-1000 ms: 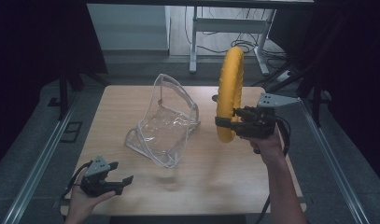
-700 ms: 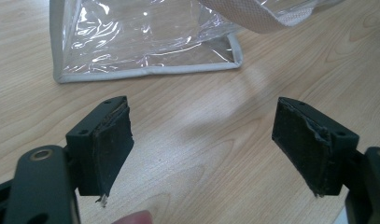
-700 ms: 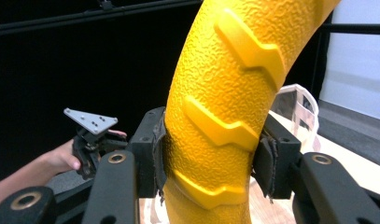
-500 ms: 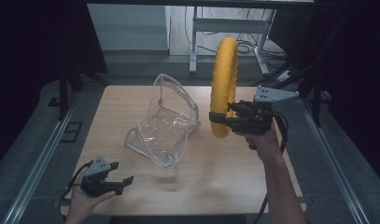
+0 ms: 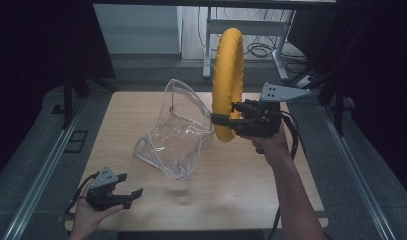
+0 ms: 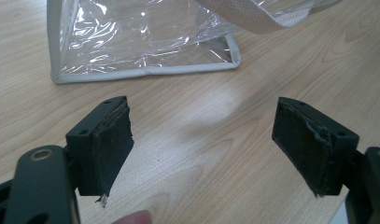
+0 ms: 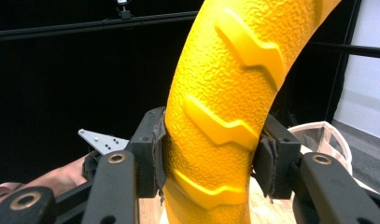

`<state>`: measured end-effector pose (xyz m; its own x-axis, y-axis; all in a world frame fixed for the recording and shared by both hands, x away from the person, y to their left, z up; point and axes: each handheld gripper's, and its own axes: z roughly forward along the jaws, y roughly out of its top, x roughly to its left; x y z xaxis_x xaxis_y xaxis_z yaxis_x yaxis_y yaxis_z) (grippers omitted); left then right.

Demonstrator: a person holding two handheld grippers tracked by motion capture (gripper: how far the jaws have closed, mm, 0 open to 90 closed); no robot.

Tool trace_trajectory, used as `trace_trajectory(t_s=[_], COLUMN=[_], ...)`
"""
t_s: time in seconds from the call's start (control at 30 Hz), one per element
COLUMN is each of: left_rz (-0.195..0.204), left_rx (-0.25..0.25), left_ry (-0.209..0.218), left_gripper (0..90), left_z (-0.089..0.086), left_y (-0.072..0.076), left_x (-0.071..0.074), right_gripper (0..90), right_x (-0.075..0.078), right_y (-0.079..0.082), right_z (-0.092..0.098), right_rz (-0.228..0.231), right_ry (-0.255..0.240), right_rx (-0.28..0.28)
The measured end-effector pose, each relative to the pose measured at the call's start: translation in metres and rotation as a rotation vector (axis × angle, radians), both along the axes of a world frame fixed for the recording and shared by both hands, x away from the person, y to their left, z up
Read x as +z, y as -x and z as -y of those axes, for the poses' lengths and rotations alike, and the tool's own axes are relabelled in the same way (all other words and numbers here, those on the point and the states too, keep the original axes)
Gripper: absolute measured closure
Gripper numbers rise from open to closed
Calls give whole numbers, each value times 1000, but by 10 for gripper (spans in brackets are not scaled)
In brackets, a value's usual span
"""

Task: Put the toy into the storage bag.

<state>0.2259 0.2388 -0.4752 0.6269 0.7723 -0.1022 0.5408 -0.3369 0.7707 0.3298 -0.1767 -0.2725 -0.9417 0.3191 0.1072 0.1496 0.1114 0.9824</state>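
Observation:
A yellow ring with a textured, ridged surface stands upright in the air above the table's right half. My right gripper is shut on its lower part, both pads pressed against its sides. A clear plastic bag with grey trim lies slumped at the table's middle, its mouth toward the ring. In the left gripper view the bag lies ahead of the jaws. My left gripper rests low near the front left corner, open, with nothing between its fingers.
The wooden table has bare surface in front of the bag and at the right. A metal frame and cables stand on the floor behind the table. Dark curtains flank both sides.
My right gripper has carried the ring leftward and higher, closer to the bag. The left gripper has stayed put near the front left corner.

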Motion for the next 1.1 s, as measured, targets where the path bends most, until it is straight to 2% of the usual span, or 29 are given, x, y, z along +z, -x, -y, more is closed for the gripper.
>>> trace_trajectory(t_s=[0.4,0.6,0.7,0.93,1.1], left_rz=[0,2,-1,2,0], left_rx=[-2,1,-10,-8,-4], left_ry=[-1,2,19,8,12], left_gripper=[198,198,198,197,198], left_z=[0,-1,0,0,0], left_y=[0,0,-1,0,-1], left_x=[0,0,0,1,1], right_gripper=[506,505,505,505,505], right_x=[9,10,8,6,7], right_y=[2,3,1,-2,-1], right_z=[-16,-27,-31,-43,-50], right_rz=[20,15,14,6,-2], right_ry=[-33,-42,-57,-66,-70], right_rx=[36,65,89,121,122])
